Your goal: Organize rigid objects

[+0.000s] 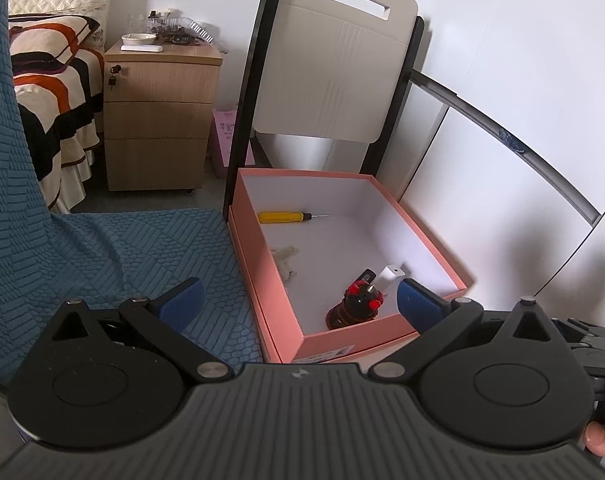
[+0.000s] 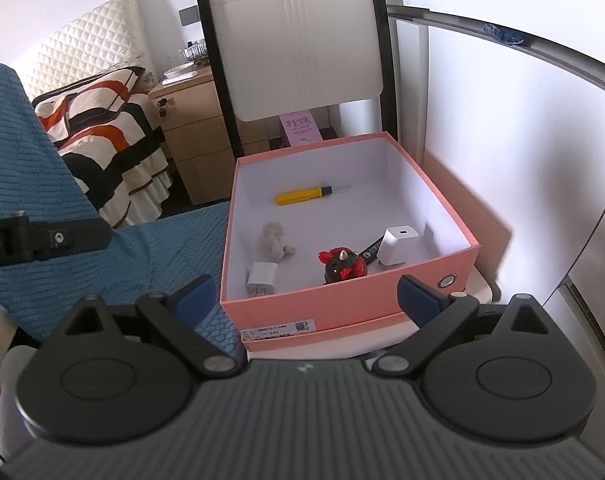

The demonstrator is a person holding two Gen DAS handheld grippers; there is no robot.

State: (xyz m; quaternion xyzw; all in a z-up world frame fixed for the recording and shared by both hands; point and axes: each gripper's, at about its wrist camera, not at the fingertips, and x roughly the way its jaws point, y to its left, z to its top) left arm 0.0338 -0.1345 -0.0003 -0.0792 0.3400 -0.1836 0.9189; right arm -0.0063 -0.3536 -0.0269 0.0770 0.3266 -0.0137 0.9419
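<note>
I can read "245" on the barcode label [image 2: 278, 326] stuck to the pink box [image 2: 458, 254], which sits on a chair beside the blue-covered sofa [image 2: 102, 264]. Inside I count one yellow screwdriver [image 2: 302, 195], two white chargers [image 2: 396, 248] [image 2: 261, 276], one red-and-black toy [image 2: 344, 266] and one pale fuzzy lump [image 2: 273, 240]. My left gripper [image 1: 298, 300] and right gripper [image 2: 307, 298] both gape wide, holding nothing.
</note>
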